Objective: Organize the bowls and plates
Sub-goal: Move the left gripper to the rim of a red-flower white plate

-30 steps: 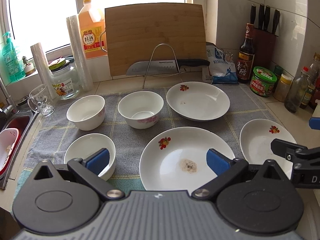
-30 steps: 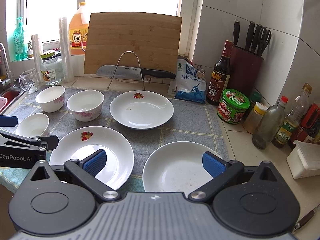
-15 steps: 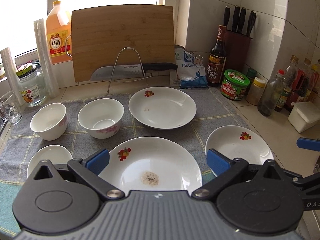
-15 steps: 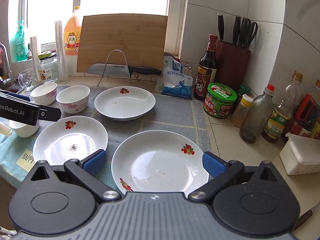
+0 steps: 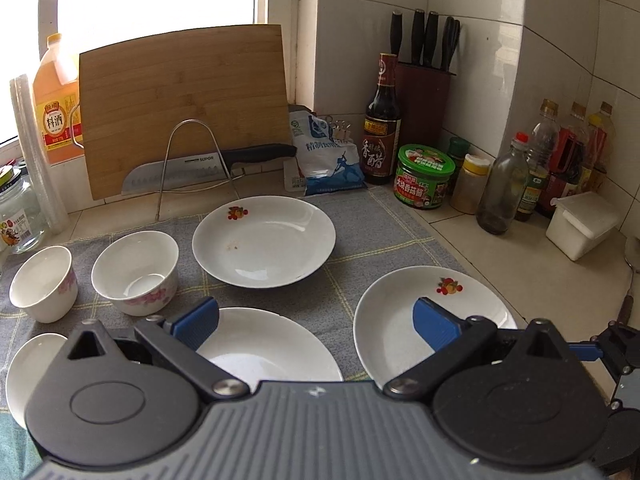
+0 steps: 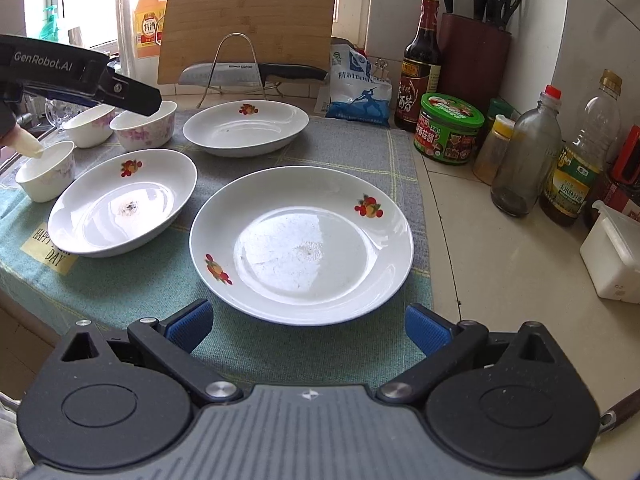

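A: While the left gripper (image 5: 316, 318) hangs spread wide with nothing between its blue pads, what does its own body hide from its wrist camera?

B: Going left to right: the near bowl (image 5: 30, 364) is cut off by the housing, so only its far rim shows. The near-left plate (image 5: 272, 350) loses its front half the same way. The right plate (image 5: 404, 320) sits partly behind the right-hand pad.

A: And what is plain to see there?

B: The far-left bowl (image 5: 42, 284) and the pink-flowered bowl (image 5: 136, 272) stand side by side on the grey cloth (image 5: 380, 236), close together; I can't tell whether they touch. Beyond them sits the back plate (image 5: 264, 240), white with a fruit print at its rim and a small brown speck inside.

A: The right wrist view?

B: At the left edge the left gripper's arm crosses in front of the bowls, covering part of the flowered one's rim. A fingertip shows at the frame edge over the near bowl; the rest of the hand is out of frame. The near-left plate carries a dark smudge at its centre. The right plate lies directly ahead of the right gripper (image 6: 308, 328), whose jaws are also wide apart and empty, short of the rim. That plate is glossy, with two fruit prints and a faint whitish film. At the far right, the condiment bottles (image 6: 524, 152) are clear, but a handle at the bottom corner is mostly cut off.
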